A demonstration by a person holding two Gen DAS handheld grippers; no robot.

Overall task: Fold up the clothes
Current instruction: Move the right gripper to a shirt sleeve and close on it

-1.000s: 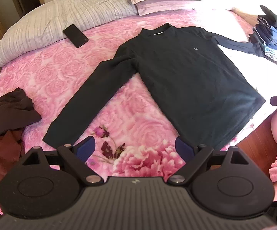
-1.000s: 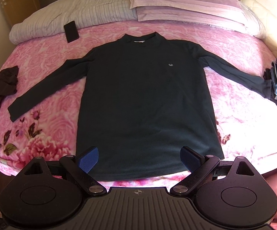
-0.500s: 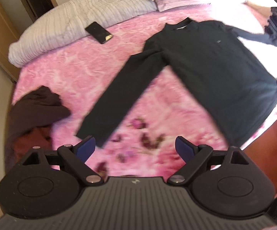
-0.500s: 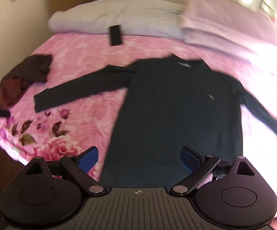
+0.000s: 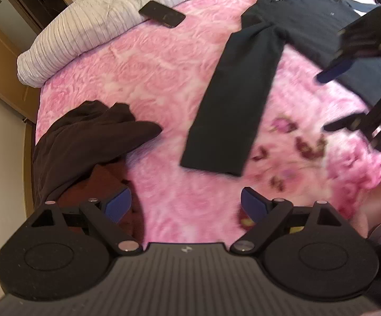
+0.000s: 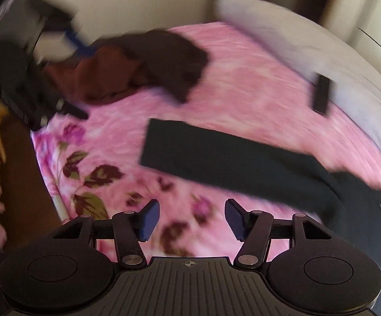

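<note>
Left wrist view showed the dark long-sleeved knit top [image 5: 290, 42] flat on the pink floral bedspread [image 5: 143, 68], its sleeve cuff [image 5: 214, 158] nearest. Judged step: reaching for that sleeve; next, pinching the cuff. Left gripper [image 5: 186, 205] gaped wide, empty; right gripper [image 6: 191, 220] was closing on nothing. Only the right wrist view showed the bedspread's near edge.

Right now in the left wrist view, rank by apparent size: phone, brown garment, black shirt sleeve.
1. Brown garment, though it lies nearer the camera, so unsure against the sleeve
2. Black shirt sleeve, close to it
3. Phone, clearly smallest
</note>
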